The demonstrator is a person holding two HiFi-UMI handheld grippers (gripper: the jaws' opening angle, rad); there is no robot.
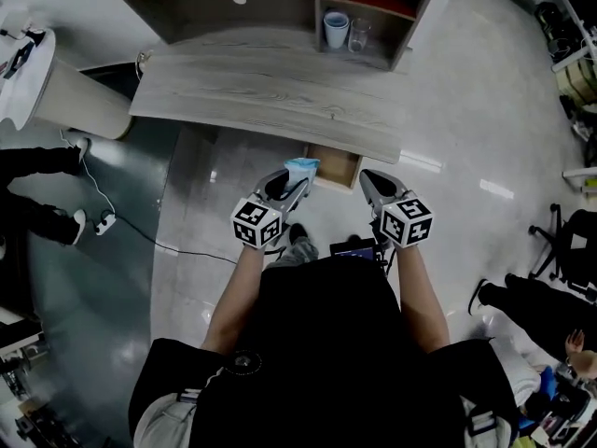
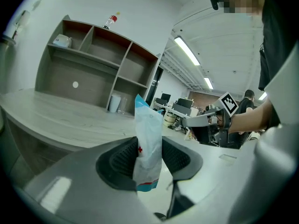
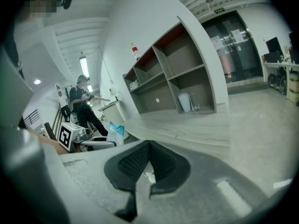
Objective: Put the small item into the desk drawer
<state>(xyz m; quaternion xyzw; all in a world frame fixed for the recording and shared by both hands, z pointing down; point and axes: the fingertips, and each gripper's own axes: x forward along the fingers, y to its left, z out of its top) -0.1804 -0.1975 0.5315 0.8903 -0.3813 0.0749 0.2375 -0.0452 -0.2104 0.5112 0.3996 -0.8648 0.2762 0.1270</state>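
Note:
A small blue-and-white packet [image 1: 301, 169] stands upright between the pads of my left gripper [image 1: 295, 184], which is shut on it. In the left gripper view the packet [image 2: 148, 143] sticks up well above the jaws. The desk drawer [image 1: 338, 168] is pulled out from under the front edge of the wooden desk [image 1: 252, 91]; the packet hangs at its left end. My right gripper [image 1: 370, 179] hovers just right of the drawer. In the right gripper view its pads [image 3: 135, 160] meet at the tip with nothing between them.
A shelf unit at the back of the desk holds a white cup [image 1: 336, 29] and a glass [image 1: 359, 34]. A round white stand [image 1: 56, 91] is at the left. People's legs [image 1: 37, 194] and an office chair [image 1: 569, 241] are at the sides. A cable [image 1: 103, 217] lies on the floor.

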